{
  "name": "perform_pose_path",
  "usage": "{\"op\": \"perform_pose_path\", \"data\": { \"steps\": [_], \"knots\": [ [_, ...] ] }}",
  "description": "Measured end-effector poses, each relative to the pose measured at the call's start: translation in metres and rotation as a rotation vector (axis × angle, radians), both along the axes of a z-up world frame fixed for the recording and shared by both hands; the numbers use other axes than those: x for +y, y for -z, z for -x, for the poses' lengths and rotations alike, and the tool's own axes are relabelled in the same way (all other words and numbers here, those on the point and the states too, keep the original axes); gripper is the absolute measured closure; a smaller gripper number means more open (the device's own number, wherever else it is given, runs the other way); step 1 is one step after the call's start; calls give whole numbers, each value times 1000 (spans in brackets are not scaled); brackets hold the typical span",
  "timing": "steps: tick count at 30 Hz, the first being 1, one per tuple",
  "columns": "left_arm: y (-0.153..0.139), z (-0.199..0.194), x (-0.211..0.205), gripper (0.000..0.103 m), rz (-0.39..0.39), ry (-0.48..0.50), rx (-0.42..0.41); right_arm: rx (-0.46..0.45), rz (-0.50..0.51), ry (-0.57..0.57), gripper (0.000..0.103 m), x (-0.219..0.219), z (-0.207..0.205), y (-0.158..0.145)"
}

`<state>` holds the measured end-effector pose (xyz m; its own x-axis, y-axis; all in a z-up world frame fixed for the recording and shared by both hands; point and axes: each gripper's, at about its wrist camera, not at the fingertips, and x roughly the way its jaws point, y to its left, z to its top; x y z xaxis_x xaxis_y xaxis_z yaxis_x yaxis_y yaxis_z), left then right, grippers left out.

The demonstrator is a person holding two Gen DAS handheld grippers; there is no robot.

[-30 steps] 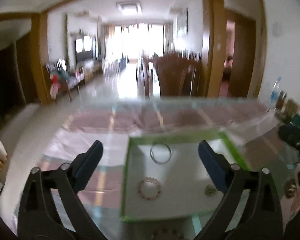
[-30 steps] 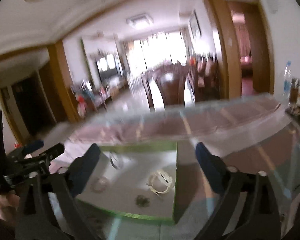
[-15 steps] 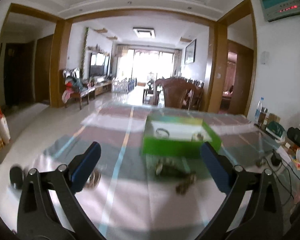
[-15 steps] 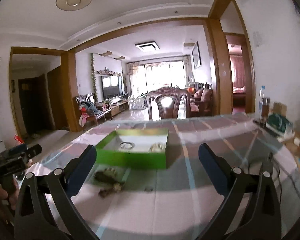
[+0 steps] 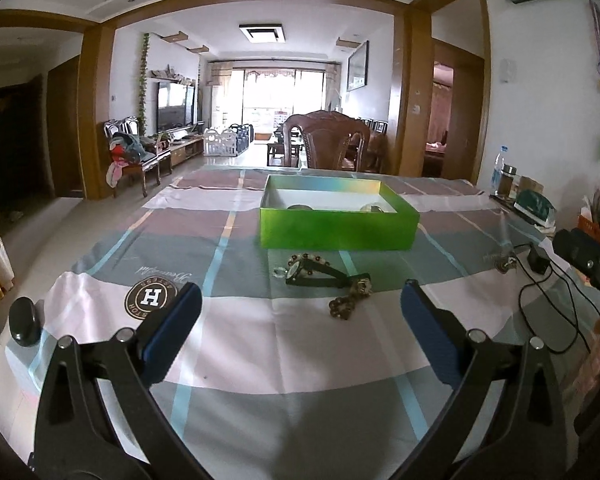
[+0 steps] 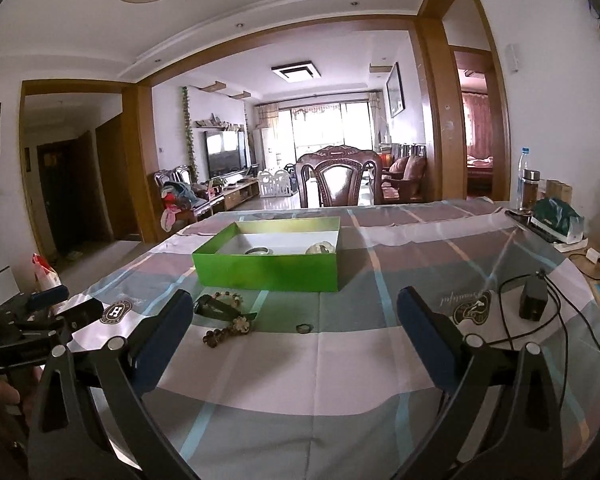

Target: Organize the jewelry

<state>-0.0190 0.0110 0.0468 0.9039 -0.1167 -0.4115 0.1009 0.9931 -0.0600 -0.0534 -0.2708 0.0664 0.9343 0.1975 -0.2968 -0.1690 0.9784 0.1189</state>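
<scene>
A green box (image 5: 336, 232) (image 6: 266, 270) with a white inside stands mid-table and holds a bangle (image 6: 259, 251) and a pale bracelet (image 6: 321, 248). In front of it lie a black-strapped watch (image 5: 320, 274) (image 6: 216, 307), a beaded bracelet (image 5: 346, 305) (image 6: 224, 332) and a small ring (image 6: 303, 328). My left gripper (image 5: 300, 332) is open and low over the cloth, short of the jewelry. My right gripper (image 6: 294, 334) is also open and holds nothing, with the ring showing between its fingers, farther along the table.
A checked tablecloth (image 5: 260, 360) covers the table. A black round object (image 5: 25, 322) lies at the left edge. A black adapter (image 6: 533, 298) with cables, bottles (image 6: 526, 184) and a green bag (image 6: 556, 216) stand at the right. A wooden chair (image 6: 340, 180) stands behind.
Both grippers have pulled back and down from over the green box to low over the near table. The loose jewelry in front of the box has come into view. Both stay open.
</scene>
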Motion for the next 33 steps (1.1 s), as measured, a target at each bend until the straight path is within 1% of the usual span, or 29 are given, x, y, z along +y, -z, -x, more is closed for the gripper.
{"op": "perform_pose_path", "data": {
  "steps": [15,21,24,27,28,29,31,32,33],
  "knots": [
    [2,-10,1,4,-6,19,22,32,-11,-14,4,4,-15,7],
    [6,-15,1,4,-5,24,33,51,3,-26,4,8,-23,13],
    [7,-17,3,4,0,21,37,88,45,-83,4,18,-36,18],
    [9,-21,8,4,12,14,45,176,91,-214,5,36,-64,25],
    [10,-24,8,4,15,11,50,206,104,-255,7,43,-78,27],
    [11,-25,9,4,15,9,53,227,117,-272,10,47,-88,30],
    [14,-28,10,4,15,7,60,275,173,-330,19,64,-113,38],
    [16,-30,11,4,15,6,65,283,197,-347,23,70,-122,41],
    [17,-32,12,4,13,4,69,303,232,-363,23,79,-132,47]
  ]
}}
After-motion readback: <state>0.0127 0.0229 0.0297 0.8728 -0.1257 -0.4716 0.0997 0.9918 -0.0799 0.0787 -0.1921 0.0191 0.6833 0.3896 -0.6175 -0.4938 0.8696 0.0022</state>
